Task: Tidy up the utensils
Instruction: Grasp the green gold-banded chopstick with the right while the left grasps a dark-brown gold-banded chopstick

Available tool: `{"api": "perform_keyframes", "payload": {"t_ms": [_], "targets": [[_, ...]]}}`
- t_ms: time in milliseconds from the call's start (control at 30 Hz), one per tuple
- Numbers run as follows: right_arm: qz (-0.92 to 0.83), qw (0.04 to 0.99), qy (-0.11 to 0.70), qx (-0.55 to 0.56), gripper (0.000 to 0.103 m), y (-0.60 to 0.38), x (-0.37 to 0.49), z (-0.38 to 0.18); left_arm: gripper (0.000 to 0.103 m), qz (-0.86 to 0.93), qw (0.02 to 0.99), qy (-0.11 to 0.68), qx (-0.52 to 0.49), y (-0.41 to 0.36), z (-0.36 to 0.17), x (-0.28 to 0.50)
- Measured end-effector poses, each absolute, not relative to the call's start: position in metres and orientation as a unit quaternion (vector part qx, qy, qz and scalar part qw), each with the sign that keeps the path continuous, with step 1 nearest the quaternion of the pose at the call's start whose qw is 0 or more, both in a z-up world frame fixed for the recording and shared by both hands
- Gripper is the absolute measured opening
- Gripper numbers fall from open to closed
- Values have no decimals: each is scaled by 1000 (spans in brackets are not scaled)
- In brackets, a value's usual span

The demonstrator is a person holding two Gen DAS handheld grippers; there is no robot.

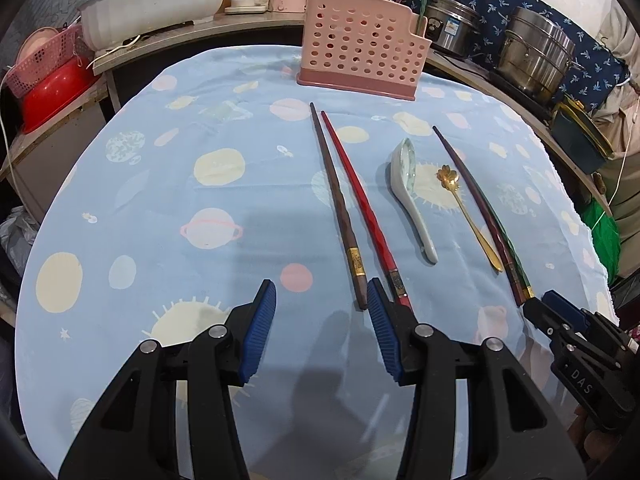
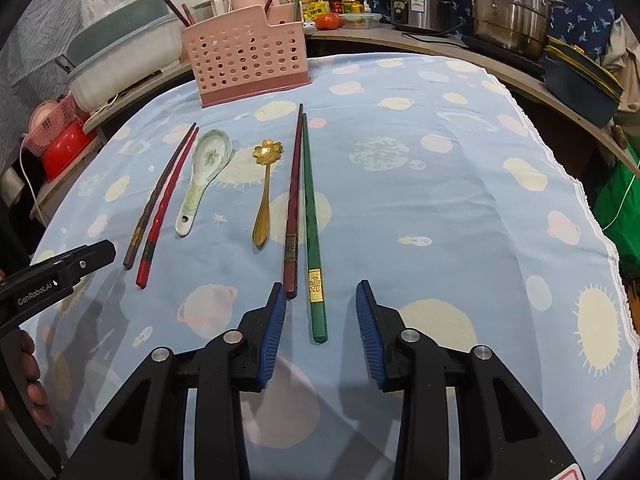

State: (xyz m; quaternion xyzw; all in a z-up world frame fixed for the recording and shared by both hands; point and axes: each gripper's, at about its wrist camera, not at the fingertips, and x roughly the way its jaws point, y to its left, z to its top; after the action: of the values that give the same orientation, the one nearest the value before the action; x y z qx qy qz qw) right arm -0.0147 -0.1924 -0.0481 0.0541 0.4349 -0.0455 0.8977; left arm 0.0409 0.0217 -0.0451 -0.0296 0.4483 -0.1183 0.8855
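Utensils lie in a row across the middle of the tabletop [image 2: 440,160], handles toward the near edge and tips toward the far edge: presumably so each can be pinched by its handle end.

Count on the cloth: chopsticks 4, spoons 2.
- brown chopstick [image 1: 338,208] and red chopstick [image 1: 362,204], side by side, touching or nearly so.
- ceramic spoon [image 2: 204,178], bowl up.
- gold spoon [image 2: 265,192], flower-shaped bowl.
- maroon chopstick [image 2: 293,204] beside green chopstick [image 2: 311,224].

Pink holder [image 2: 246,60]: 1, at the far edge, upright, already carrying a few sticks; exact number cannot be told. Judged the destination.

Left tool [image 1: 322,308]: spread, empty, above the near edge, right finger over the red chopstick's handle end.
Right tool [image 2: 321,312]: spread, empty, straddling the green chopstick's handle end; judged lined up for that pick.
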Motion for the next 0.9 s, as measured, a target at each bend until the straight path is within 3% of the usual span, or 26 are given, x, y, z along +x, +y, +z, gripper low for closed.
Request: {"api": "perform_keyframes", "payload": {"t_ms": [200,467,567,667,833,900], "targets": [[-48,895,440,54,12,-193,-9,-51,45,-129,883,450,-23,12,-48,41],[-46,895,440,59,8,-194,-7,-52,42,-124,885,449,-14,3,-55,51],[-45,895,441,60,8,-194,-6,-52,31,-121,886,447,-11,2,-58,55],[-45,895,441,60,8,-194,-6,-52,30,-120,888,443,-7,1,-58,58],[-45,895,440,61,8,-194,-6,-52,10,-122,889,441,-1,0,-58,58],[-45,895,440,61,8,-194,-6,-52,9,-123,887,445,-3,2,-58,58]]}}
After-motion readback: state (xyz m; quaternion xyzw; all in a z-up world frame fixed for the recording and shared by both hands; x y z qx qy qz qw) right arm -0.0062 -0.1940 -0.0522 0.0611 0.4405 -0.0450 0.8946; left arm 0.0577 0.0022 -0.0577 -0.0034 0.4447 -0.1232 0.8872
